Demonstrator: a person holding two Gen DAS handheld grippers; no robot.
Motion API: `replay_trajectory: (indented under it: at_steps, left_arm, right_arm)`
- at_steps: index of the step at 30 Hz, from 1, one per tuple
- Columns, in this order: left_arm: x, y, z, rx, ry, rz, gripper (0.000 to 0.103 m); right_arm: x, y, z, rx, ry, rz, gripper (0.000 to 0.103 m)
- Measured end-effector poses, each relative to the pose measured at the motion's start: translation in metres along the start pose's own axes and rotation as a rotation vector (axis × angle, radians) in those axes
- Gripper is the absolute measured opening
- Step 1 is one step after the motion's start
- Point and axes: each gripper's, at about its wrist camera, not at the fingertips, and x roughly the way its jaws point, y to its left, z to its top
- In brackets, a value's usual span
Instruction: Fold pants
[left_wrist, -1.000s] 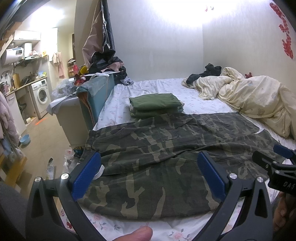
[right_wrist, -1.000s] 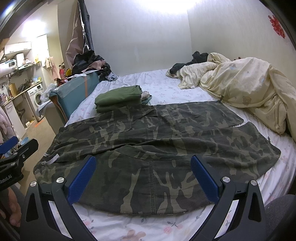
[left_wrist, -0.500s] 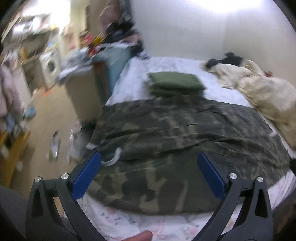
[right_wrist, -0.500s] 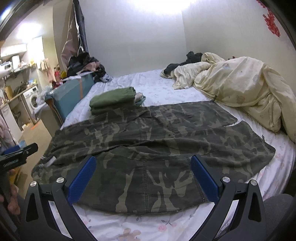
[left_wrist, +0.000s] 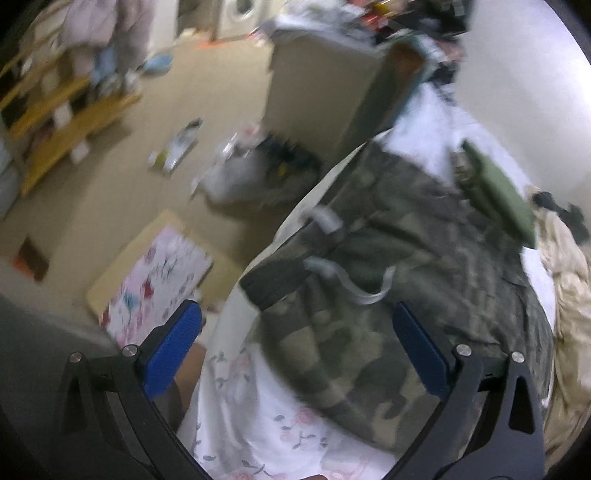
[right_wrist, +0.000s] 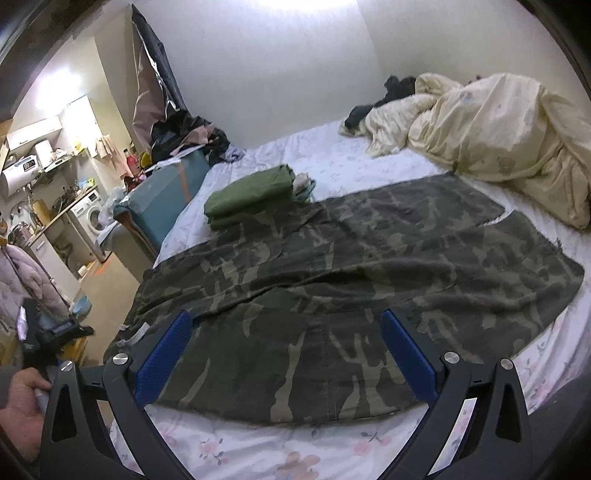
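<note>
Lying flat across the bed (left_wrist: 236, 417), camouflage pants (left_wrist: 417, 295) fill the centre and right of the blurred left wrist view, waistband and pale drawstrings (left_wrist: 332, 273) at the mattress edge. Left gripper (left_wrist: 295, 347) wide open, empty. Floor clutter upper left.

Right wrist view: pants (right_wrist: 351, 266) spread across centre frame, legs toward the right, bare floral sheet along the bottom. Right gripper (right_wrist: 286, 345) wide open, empty, above the near hem. Folded green garment (right_wrist: 251, 192) touches the pants' far edge; cream duvet (right_wrist: 491, 136) upper right.

Blurred camouflage pants (left_wrist: 399, 280) beneath spread left gripper (left_wrist: 295, 347).
</note>
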Motion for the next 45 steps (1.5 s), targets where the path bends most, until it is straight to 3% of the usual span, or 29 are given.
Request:
replay_trajectory:
  at_steps: [4, 7, 8, 9, 12, 17, 21, 23, 27, 30, 32, 34, 35, 39, 43, 45]
  left_arm:
    - [0.048, 0.007, -0.003, -0.073, 0.068, 0.037, 0.087]
    - [0.076, 0.015, -0.002, -0.124, 0.078, 0.051, 0.07]
    - [0.08, 0.014, -0.002, -0.127, 0.087, 0.049, 0.048]
    - [0.082, 0.012, -0.001, -0.112, 0.094, 0.04, 0.033]
    - [0.055, -0.009, 0.0, -0.008, -0.008, 0.065, 0.018]
    - [-0.003, -0.054, 0.006, 0.206, -0.155, 0.054, 0.014]
    - [-0.013, -0.061, 0.019, 0.266, -0.13, 0.068, 0.014]
    - [-0.011, -0.06, 0.02, 0.265, -0.114, 0.081, 0.014]
    - [-0.01, -0.06, 0.014, 0.269, -0.132, 0.097, 0.014]
    - [-0.006, -0.06, 0.013, 0.265, -0.13, 0.104, 0.014]
    - [-0.005, -0.059, 0.013, 0.259, -0.127, 0.104, 0.014]
    - [-0.004, -0.063, 0.013, 0.268, -0.135, 0.107, 0.014]
    - [-0.004, -0.065, 0.012, 0.275, -0.14, 0.11, 0.014]
    - [-0.003, -0.069, 0.011, 0.293, -0.146, 0.114, 0.014]
    - [0.001, -0.064, 0.014, 0.289, -0.126, 0.12, 0.014]
    - [0.002, -0.065, 0.013, 0.3, -0.125, 0.131, 0.014]
  right_arm:
    - [0.002, -0.004, 0.002, 0.018, 0.001, -0.001, 0.103]
    - [0.003, -0.007, 0.002, 0.022, 0.001, -0.012, 0.103]
    - [0.003, -0.008, 0.001, 0.024, 0.003, -0.018, 0.103]
    - [0.004, -0.009, 0.001, 0.027, 0.007, -0.024, 0.103]
    - [0.006, -0.016, 0.0, 0.038, 0.018, -0.043, 0.103]
    - [0.012, -0.016, -0.001, 0.045, 0.04, -0.064, 0.103]
    - [0.021, -0.013, -0.005, 0.039, 0.095, -0.004, 0.103]
    - [0.032, -0.02, -0.014, 0.11, 0.184, 0.066, 0.103]
    - [0.07, -0.039, -0.061, 0.377, 0.448, 0.207, 0.103]
    - [0.101, -0.055, -0.107, 0.532, 0.58, 0.145, 0.103]
    - [0.112, -0.082, -0.129, 0.674, 0.571, 0.048, 0.103]
    - [0.115, -0.11, -0.13, 0.791, 0.495, 0.037, 0.102]
    - [0.114, -0.12, -0.125, 0.814, 0.462, 0.017, 0.102]
    - [0.101, -0.185, -0.088, 0.865, 0.257, -0.24, 0.101]
    - [0.087, -0.261, -0.069, 1.048, 0.115, -0.358, 0.098]
    - [0.073, -0.293, -0.044, 1.027, 0.062, -0.475, 0.09]
